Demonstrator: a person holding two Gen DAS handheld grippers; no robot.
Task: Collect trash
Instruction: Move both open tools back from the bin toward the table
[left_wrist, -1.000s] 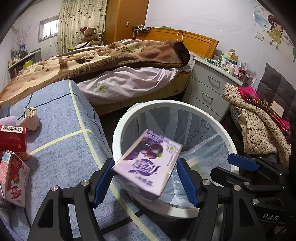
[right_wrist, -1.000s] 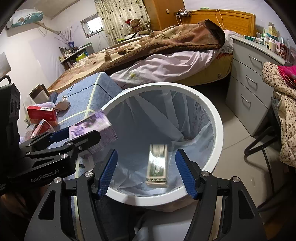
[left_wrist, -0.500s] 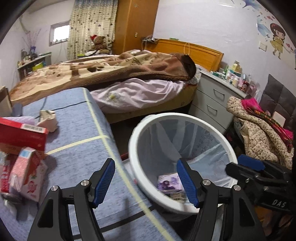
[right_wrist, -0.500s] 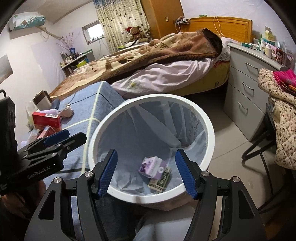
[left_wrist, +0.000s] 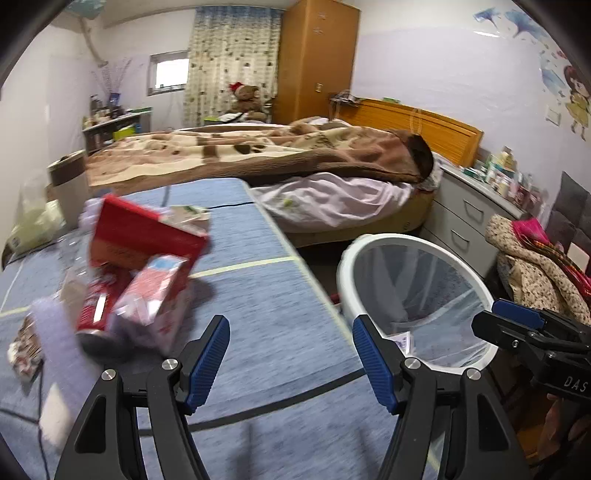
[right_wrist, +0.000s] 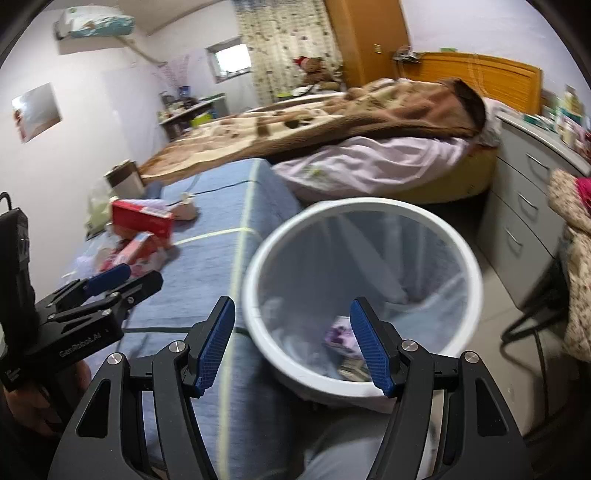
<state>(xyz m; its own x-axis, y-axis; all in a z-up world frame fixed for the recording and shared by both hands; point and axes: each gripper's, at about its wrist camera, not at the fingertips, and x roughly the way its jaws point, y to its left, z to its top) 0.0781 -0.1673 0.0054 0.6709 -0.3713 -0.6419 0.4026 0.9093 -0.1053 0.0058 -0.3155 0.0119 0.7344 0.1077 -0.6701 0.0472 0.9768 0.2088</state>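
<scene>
Bedroom clutter surrounds a blue-grey cloth-covered table (left_wrist: 258, 295) beside a white bin (right_wrist: 255, 280) lined with a clear bag. On the left gripper (left_wrist: 290, 356) the blue fingers stand wide apart, holding nothing, above the table's edge. Ahead and to its left a heap of trash lies on the cloth: a red box (left_wrist: 144, 236), a pink-and-white carton (left_wrist: 155, 299) and a red can (left_wrist: 96, 306), all blurred. The right gripper (right_wrist: 293, 347) is likewise spread wide and empty, over the bin's near rim. Inside the bin lies a purple carton (right_wrist: 341, 334).
</scene>
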